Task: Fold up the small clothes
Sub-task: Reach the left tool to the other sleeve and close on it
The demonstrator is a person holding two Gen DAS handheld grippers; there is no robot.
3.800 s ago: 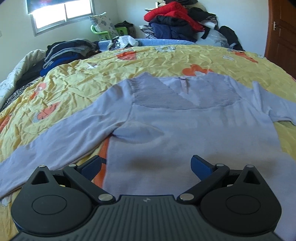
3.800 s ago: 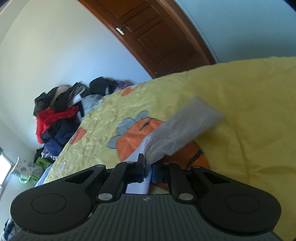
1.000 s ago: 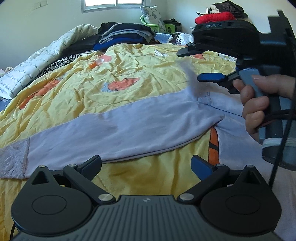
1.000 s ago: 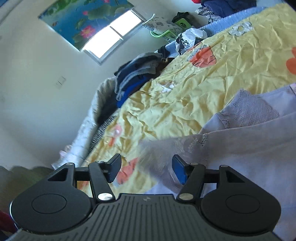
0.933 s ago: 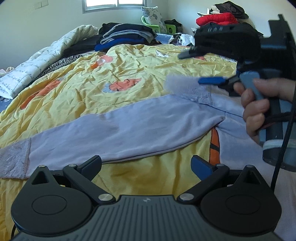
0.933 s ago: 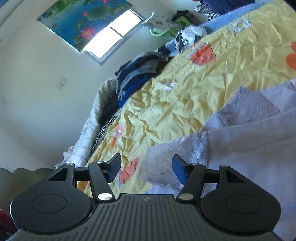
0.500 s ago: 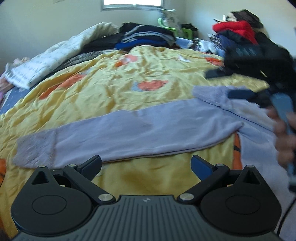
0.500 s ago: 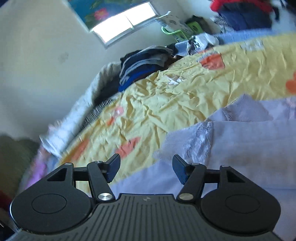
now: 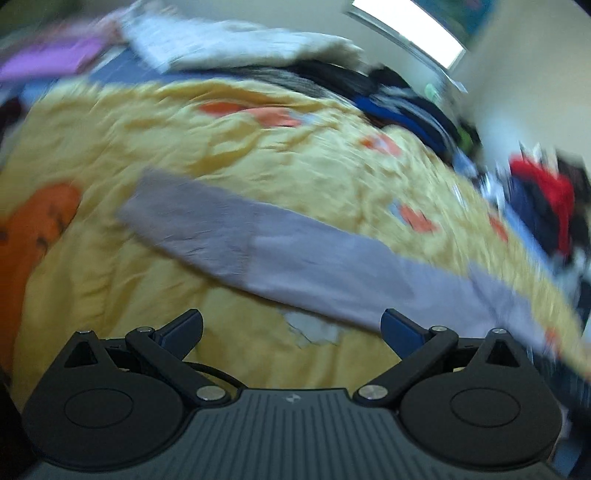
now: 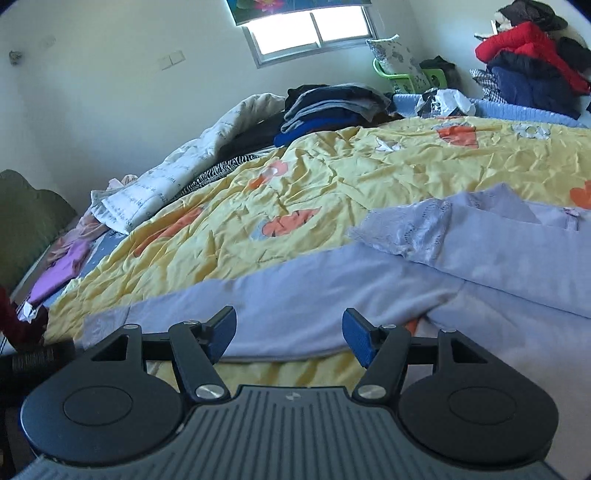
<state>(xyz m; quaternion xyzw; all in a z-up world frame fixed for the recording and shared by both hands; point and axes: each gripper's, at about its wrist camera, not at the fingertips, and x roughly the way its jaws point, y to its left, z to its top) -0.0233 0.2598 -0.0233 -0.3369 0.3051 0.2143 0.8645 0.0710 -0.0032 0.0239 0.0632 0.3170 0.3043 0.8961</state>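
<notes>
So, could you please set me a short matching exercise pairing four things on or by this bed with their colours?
Things:
1. top
2. bedspread
3. jacket
4. quilt

Colours:
A. white
B. lilac
C. red
D. yellow with orange prints

Pairs: 1-B, 2-D, 3-C, 4-A

- A window high in the pale wall lets in bright daylight.
- A bed under a crumpled yellow quilt with orange prints fills the room.
- Folded dark clothes sit at the quilt's far edge.
- A white padded blanket lies along its left edge.
- Red and navy coats are heaped at the far right corner.
</notes>
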